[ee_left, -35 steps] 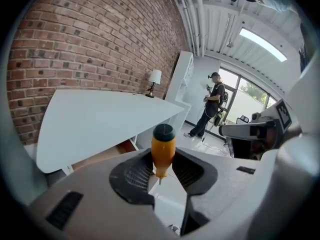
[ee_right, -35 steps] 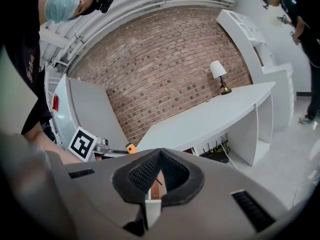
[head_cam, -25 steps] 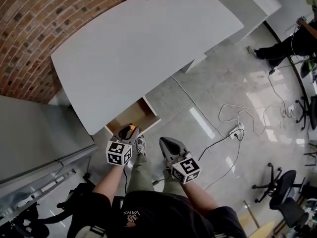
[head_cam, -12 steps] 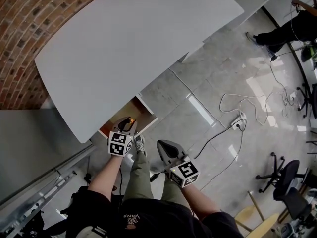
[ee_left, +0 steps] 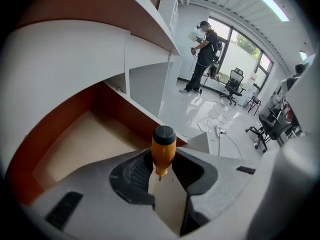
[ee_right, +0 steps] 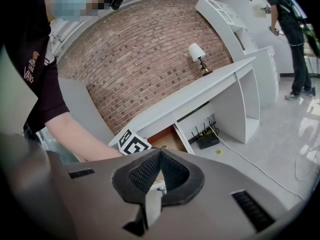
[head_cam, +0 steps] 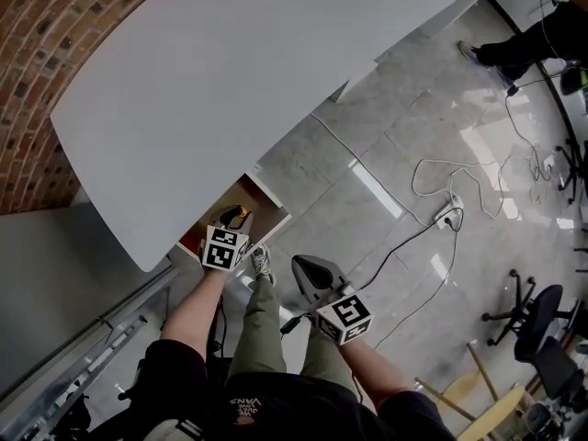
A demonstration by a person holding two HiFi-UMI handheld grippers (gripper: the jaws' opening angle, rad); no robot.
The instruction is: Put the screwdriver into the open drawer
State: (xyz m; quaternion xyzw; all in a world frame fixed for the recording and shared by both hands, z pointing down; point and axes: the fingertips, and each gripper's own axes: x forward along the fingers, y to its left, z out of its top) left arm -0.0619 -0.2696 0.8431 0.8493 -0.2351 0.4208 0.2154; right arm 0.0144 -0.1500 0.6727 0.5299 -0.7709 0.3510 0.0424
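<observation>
Over the open drawer (ee_left: 75, 136), which sits under the white desk (head_cam: 239, 72), my left gripper (ee_left: 162, 160) is clamped on the screwdriver (ee_left: 164, 145). It pinches the lower end of the orange handle, so the black cap sticks out past the jaw tips. I judge the tool light and rigid, with a smooth plastic handle that could slip or swing, so the thick of the handle is the place to hold it. My right gripper (ee_right: 160, 153) hangs apart over the floor, jaws together with nothing between them.
</observation>
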